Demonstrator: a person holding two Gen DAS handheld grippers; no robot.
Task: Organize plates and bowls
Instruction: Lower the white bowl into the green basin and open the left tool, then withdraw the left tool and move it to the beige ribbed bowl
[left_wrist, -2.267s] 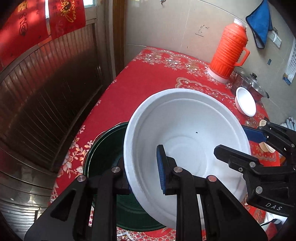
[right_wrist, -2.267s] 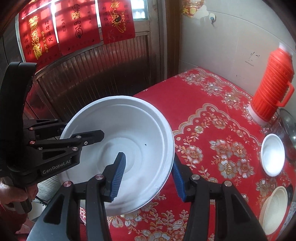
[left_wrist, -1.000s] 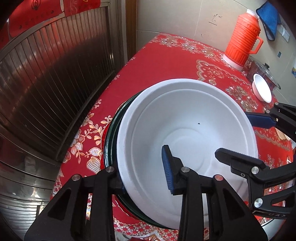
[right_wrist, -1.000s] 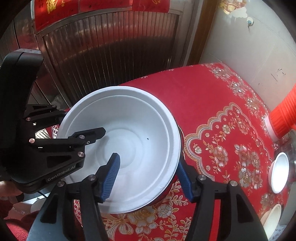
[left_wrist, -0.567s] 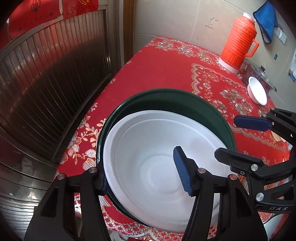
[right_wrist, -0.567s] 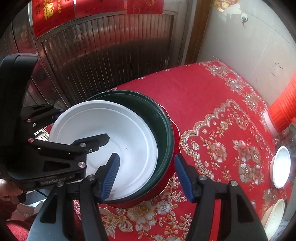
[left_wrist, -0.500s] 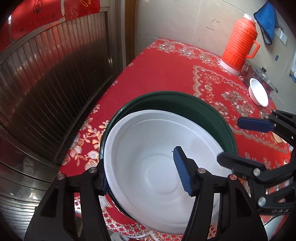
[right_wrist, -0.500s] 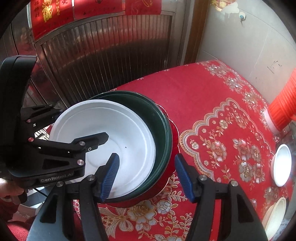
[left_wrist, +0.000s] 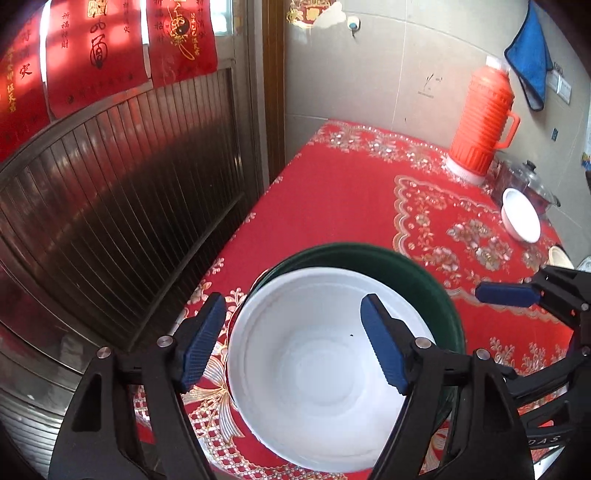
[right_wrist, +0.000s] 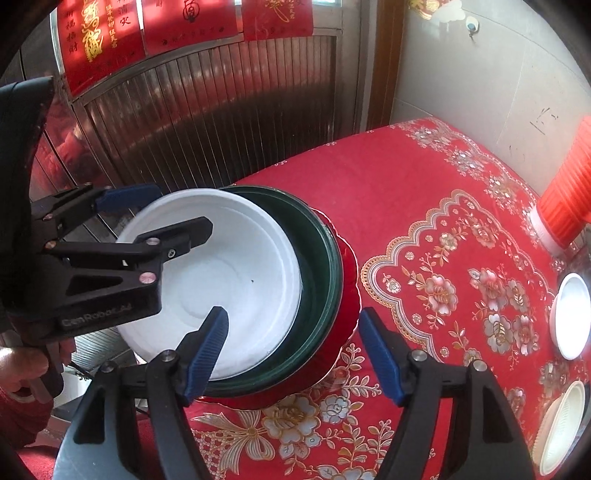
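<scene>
Now the white bowl (left_wrist: 317, 354) sits nested in the green bowl (left_wrist: 417, 280) beneath both opening, empty claws.

"genrobot.ai" stands in pale letters on the left gripper (right_wrist: 147, 212) body, left of frame; "das" on the right gripper (left_wrist: 513, 295), lower right; red banners (right_wrist: 99, 40) bear unreadable calligraphy.

Left wrist view looks steeply down along its fingers, close over the white bowl (left_wrist: 317, 354), toward the far wall. Right wrist view looks down from the opposite side, equally close. Both share the bowl and the red tablecloth (right_wrist: 424, 192).
</scene>
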